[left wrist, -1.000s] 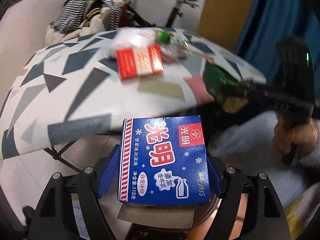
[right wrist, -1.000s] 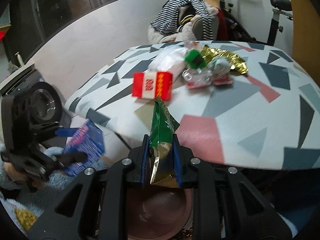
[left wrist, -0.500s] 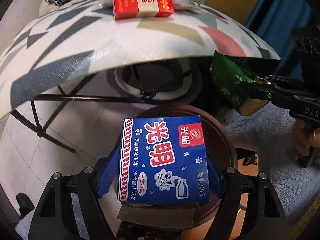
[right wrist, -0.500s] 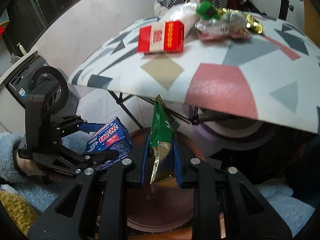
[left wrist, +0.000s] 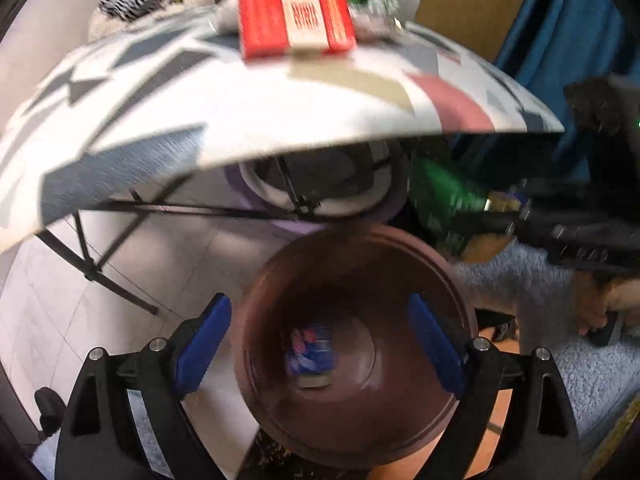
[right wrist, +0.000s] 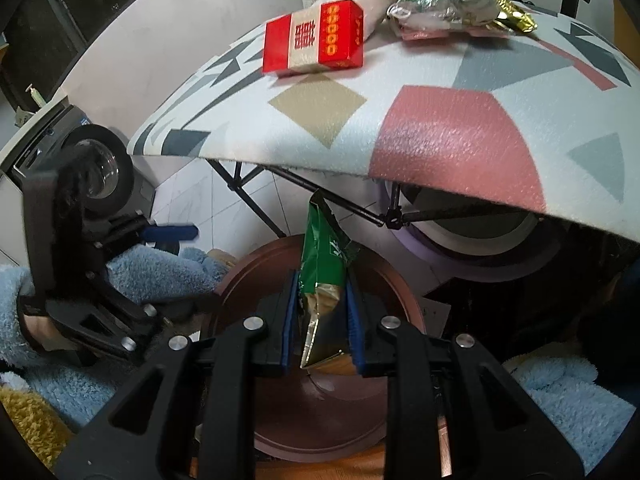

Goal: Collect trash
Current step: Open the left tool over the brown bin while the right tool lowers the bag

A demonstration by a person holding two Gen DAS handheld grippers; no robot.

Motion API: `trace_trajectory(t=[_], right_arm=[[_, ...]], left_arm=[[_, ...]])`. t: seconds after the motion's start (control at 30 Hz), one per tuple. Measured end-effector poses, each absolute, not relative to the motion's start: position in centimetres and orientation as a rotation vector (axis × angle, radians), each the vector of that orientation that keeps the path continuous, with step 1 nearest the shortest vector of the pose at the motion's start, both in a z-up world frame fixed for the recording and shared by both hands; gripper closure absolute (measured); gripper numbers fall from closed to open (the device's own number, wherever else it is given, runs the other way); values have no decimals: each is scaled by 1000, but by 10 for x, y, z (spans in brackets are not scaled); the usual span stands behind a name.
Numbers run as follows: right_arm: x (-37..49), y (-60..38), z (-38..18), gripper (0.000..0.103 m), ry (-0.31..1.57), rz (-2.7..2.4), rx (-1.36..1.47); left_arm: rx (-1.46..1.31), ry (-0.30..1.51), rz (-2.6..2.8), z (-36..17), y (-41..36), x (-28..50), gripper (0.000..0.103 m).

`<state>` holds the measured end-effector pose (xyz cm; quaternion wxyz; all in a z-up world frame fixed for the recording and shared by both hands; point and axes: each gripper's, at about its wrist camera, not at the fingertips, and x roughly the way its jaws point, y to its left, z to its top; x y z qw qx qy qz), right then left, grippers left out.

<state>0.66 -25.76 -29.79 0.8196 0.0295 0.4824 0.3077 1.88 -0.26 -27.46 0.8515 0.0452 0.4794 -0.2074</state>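
My left gripper [left wrist: 318, 312] hangs over the brown round bin [left wrist: 360, 240], its jaws opening with nothing between them. The blue milk carton [left wrist: 310, 350] lies blurred at the bin's bottom. My right gripper [right wrist: 322, 280] is shut on a green and gold snack wrapper [right wrist: 324, 256], held upright above the bin [right wrist: 248, 272]. The left gripper [right wrist: 172, 234] shows at the left of the right wrist view. A red box [right wrist: 314, 38] sits on the patterned table [right wrist: 460, 140], with crumpled plastic and gold wrappers [right wrist: 440, 4] behind it.
The table edge [left wrist: 280, 148] overhangs the bin, with black folding legs [left wrist: 92, 264] beneath. A round white and purple thing [left wrist: 320, 188] stands under the table. A washing machine [right wrist: 96, 168] is at the left. Fuzzy blue sleeves [right wrist: 152, 272] flank the bin.
The blue carton has left the left gripper's jaws and dropped into the bin; those jaws stand wider. Both grippers have sunk below the table edge, the right still gripping the wrapper.
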Motion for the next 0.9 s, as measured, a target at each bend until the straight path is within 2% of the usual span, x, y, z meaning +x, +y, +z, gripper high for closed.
trace_trajectory(t=[0.33,0.7,0.9], right_arm=[[11,-233,-334,78,1149,659,-54],[20,-222,-367,77,1264,600,-157],[21,-227,-367,73,1266,568,-157]], left_arm=[[29,781,-293,-228,27,1,12],[-43,772,-231,-227,47,6,12],[-36,778,-235,-229,46,6,12]])
